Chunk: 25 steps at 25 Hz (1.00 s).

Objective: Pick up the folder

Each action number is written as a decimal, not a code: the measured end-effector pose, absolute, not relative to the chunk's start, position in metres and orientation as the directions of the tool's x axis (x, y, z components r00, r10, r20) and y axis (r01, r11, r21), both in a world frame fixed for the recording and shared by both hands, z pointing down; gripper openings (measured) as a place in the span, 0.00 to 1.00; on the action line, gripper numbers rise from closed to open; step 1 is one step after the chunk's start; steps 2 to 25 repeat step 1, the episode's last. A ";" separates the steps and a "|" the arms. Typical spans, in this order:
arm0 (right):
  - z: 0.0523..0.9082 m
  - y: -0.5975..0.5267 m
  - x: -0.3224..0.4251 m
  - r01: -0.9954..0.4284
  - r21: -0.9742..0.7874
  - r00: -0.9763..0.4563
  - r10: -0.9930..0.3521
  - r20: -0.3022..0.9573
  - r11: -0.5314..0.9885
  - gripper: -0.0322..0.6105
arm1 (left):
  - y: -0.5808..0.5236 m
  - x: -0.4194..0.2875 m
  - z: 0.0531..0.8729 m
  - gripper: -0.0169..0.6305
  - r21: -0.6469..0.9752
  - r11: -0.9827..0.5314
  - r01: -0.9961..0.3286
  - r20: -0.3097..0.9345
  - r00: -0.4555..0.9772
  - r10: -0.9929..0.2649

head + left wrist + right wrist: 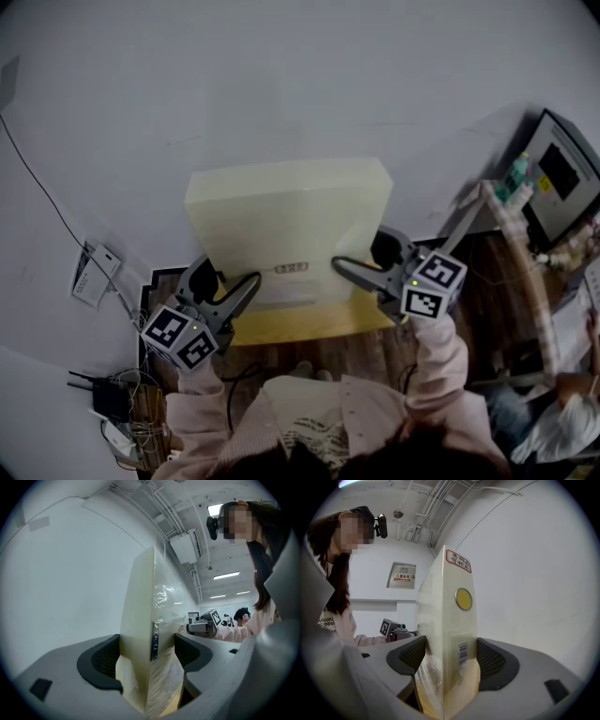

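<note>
Head view puts the thick, pale-yellow translucent plastic box folder at the centre, its broad face up and a small metal clasp near its near edge. It lies over a yellow wooden tabletop in front of a white wall. Whether its underside clears the top cannot be told.

The left gripper grips the folder's near edge at about 7 o'clock, and the right gripper grips it at about 4 o'clock. Pink sleeves run back from both.

Left gripper view shows the folder edge-on between the jaws of the left gripper. Both dark ribbed pads press its sides, so the jaws stand wide and are clamped on it.

Right gripper view gives the same for the right gripper. Its pads are tight against the folder, which carries a red-bordered label at 12 o'clock, a round yellow sticker below it and a barcode lower still.

A dark monitor sits at 3 o'clock in the head view.
</note>
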State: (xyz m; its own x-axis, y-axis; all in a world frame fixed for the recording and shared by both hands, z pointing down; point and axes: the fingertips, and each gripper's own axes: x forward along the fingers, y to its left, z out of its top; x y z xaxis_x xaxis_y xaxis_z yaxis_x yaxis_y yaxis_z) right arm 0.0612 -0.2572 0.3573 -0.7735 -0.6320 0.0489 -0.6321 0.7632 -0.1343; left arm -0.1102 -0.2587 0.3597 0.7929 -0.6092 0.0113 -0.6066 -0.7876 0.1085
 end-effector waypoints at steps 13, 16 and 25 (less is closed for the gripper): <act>0.357 -0.257 0.060 -0.631 -0.133 -0.775 -0.631 0.050 0.765 0.59 | -0.258 -0.112 0.360 0.58 0.109 -0.786 -0.609 0.011 0.791 -0.611; 0.357 -0.257 0.060 -0.631 -0.133 -0.775 -0.631 0.050 0.765 0.59 | -0.258 -0.112 0.360 0.58 0.109 -0.786 -0.609 0.011 0.791 -0.611; 0.357 -0.257 0.060 -0.631 -0.133 -0.775 -0.631 0.050 0.765 0.59 | -0.258 -0.112 0.360 0.58 0.109 -0.786 -0.609 0.011 0.791 -0.611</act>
